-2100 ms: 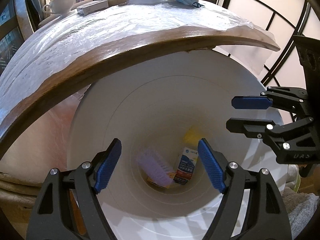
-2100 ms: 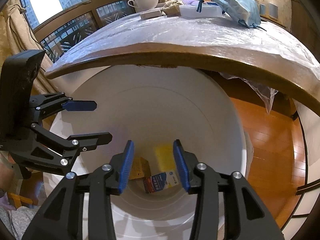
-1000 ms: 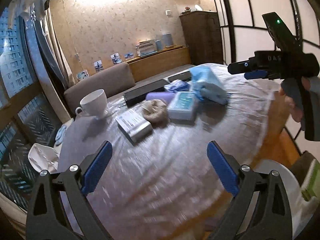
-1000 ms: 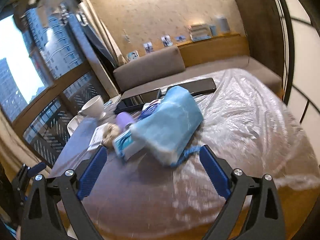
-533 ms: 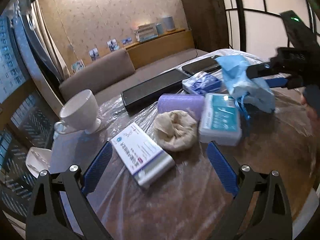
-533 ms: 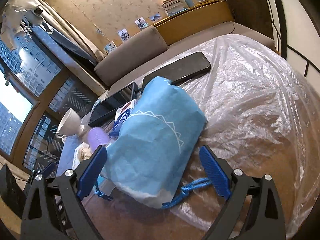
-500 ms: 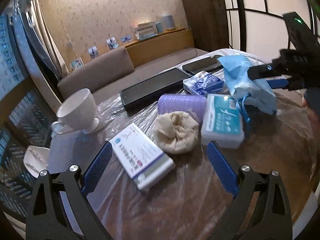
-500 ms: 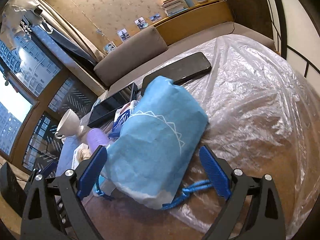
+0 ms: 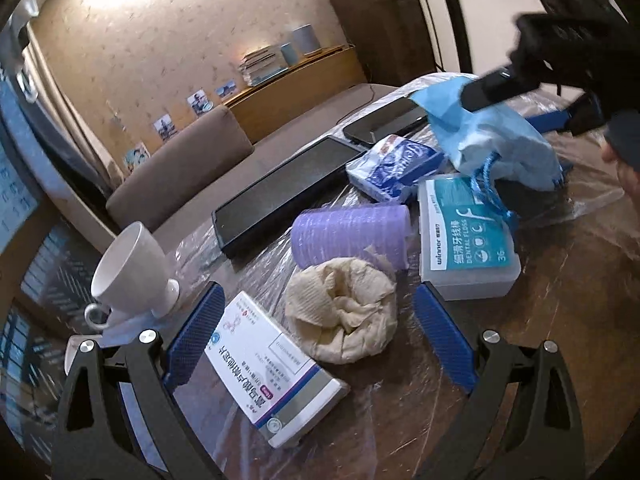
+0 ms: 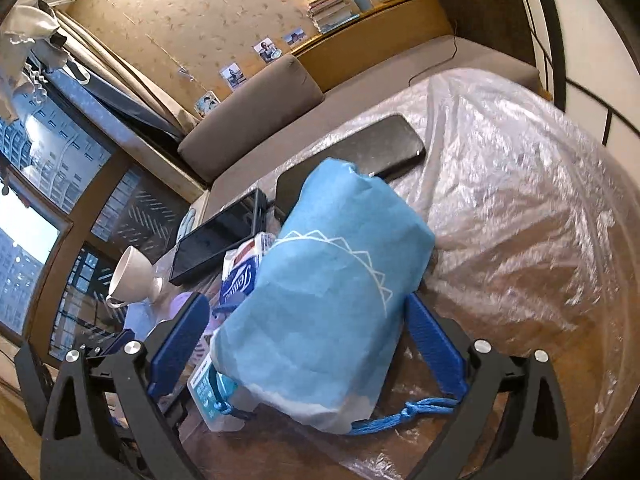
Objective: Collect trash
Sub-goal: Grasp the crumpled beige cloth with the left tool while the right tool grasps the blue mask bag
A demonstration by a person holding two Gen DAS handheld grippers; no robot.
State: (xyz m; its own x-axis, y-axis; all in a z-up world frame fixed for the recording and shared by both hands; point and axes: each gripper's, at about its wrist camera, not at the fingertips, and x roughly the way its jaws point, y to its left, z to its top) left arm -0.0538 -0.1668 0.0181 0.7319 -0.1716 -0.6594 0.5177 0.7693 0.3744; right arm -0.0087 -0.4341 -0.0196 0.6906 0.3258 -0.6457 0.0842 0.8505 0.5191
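Your table (image 9: 568, 312) is dark wood under a sheet of clear, wrinkled plastic film (image 10: 520, 184). Behind it sits a brown sofa backrest (image 9: 180, 168), then a patterned tan wall with small photos, and a wooden ledge carrying stacked books (image 9: 260, 66) and two pale cylinders. City windows (image 10: 28, 184) fill the side beyond the cup; a dark cabinet and white panelled screens close the other side.

Your left gripper (image 9: 316, 340) hangs low over the table with its blue pads spread wide, pinching nothing. Between them lie the crumpled beige paper wad (image 9: 344, 316) and a white medicine box (image 9: 268, 368), the wad touching the box's far corner. Just behind the wad lies a purple roller (image 9: 352, 236) on its side. Beside that is a clear dental floss box (image 9: 468, 236) with a teal label. A blue-and-white tissue pack (image 9: 396, 168) sits further back, touching the floss box. A white cup (image 9: 132, 272) stands tilted on a saucer near the left pad. A black tablet (image 9: 280, 192) and a dark phone (image 10: 380, 144) lie flat at the far edge.

Your right gripper (image 10: 308, 348) has its pads wide apart on either side of the blue drawstring bag (image 10: 332, 300); you cannot tell whether they touch it. The bag is closed, contents hidden, its cord (image 10: 400, 416) trailing on the film, and it leans over the floss box and tissue pack.
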